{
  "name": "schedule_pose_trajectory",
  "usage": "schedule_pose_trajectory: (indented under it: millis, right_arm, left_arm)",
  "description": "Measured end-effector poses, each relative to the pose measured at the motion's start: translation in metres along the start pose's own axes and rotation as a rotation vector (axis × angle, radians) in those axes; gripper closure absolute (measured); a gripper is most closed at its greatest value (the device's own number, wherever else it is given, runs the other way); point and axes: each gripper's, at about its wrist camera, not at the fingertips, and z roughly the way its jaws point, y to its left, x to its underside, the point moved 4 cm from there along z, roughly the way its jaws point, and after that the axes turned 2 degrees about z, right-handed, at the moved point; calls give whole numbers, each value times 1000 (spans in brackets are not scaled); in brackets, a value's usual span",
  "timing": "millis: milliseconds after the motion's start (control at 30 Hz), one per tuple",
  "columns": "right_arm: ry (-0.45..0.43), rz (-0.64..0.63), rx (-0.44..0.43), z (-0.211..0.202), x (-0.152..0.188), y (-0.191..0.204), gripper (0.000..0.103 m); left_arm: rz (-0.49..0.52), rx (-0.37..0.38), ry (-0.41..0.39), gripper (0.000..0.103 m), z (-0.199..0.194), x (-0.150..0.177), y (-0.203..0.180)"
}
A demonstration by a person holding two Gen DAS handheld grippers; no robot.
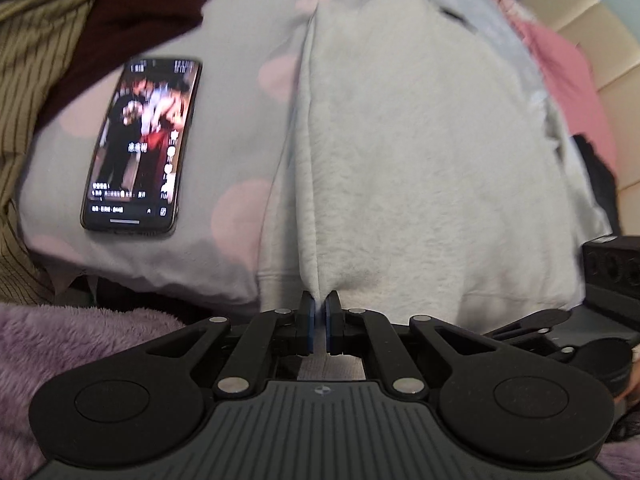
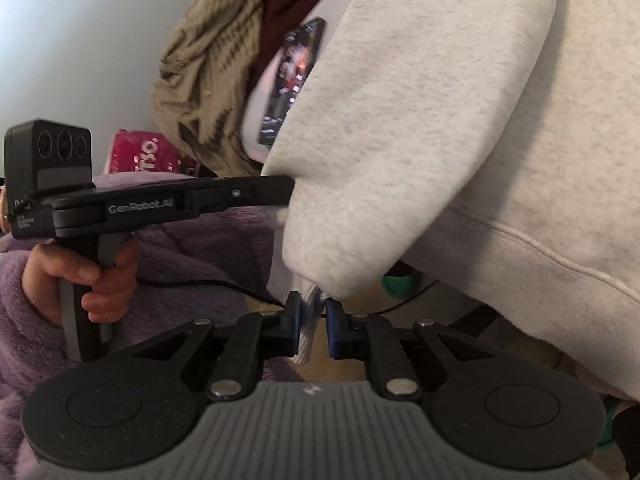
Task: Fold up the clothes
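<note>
The sweatshirt [image 1: 420, 168] is pale heather grey, flecked with darker fibres. The bedding [image 1: 168, 264] under it is light grey with large pink dots. A knit garment [image 2: 208, 80] is olive-tan with thin dark stripes, beside a dark maroon cloth [image 1: 132, 20]. The fleece blanket [image 2: 192, 256] is lilac. Both grippers are black (their pads [image 1: 311, 320] blue). The phone [image 1: 140, 148] has a black frame.

The left gripper [image 1: 319, 322] is matte black, with blue pads [image 1: 309, 320] on its fingers, silver rivets on the linkage arms, two round discs and a ribbed grey base at the frame's bottom. The right gripper [image 2: 313, 328] looks the same. At the right view's left, a hand [image 2: 86, 276] shows by a fluffy purple sleeve [image 2: 24, 320]; the black body reads "GenRobot.AI".
</note>
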Motion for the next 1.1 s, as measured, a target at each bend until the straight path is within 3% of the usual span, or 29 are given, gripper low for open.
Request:
schedule_pose_trajectory:
  millis: [100, 200, 233, 367, 500, 667, 800, 867, 1000, 1100]
  right_arm:
    - [16, -17, 61, 11, 1, -5, 87]
    - [22, -32, 110, 17, 2, -9, 75]
    - [21, -40, 125, 16, 2, -9, 67]
    - [5, -80, 211, 6, 2, -12, 60]
    - [-67, -77, 293, -29, 1, -26, 54]
    - [-218, -42, 409, -92, -5, -51, 48]
    - [-335, 31, 495, -149, 1, -77, 47]
    - [-385, 69, 531, -173, 8, -91, 47]
    - [-449, 156, 474, -194, 23, -115, 46]
    - [-413, 185, 406, -181, 25, -123, 46]
  left_arm:
    - [32, -48, 37, 99, 13, 0, -1]
    - [71, -106, 43, 97, 19, 0, -5]
    - [78, -115, 40, 96, 18, 0, -7]
    - [111, -143, -1, 90, 6, 1, -16]
    - [150, -149, -70, 87, -11, -7, -32]
    - [235, -133, -119, 80, -19, -29, -65]
    - [335, -201, -125, 78, -17, -41, -82]
    - [324, -202, -96, 78, -13, -40, -78]
    - [277, -204, -44, 76, -10, -33, -61]
    - [268, -197, -10, 62, -5, -25, -54]
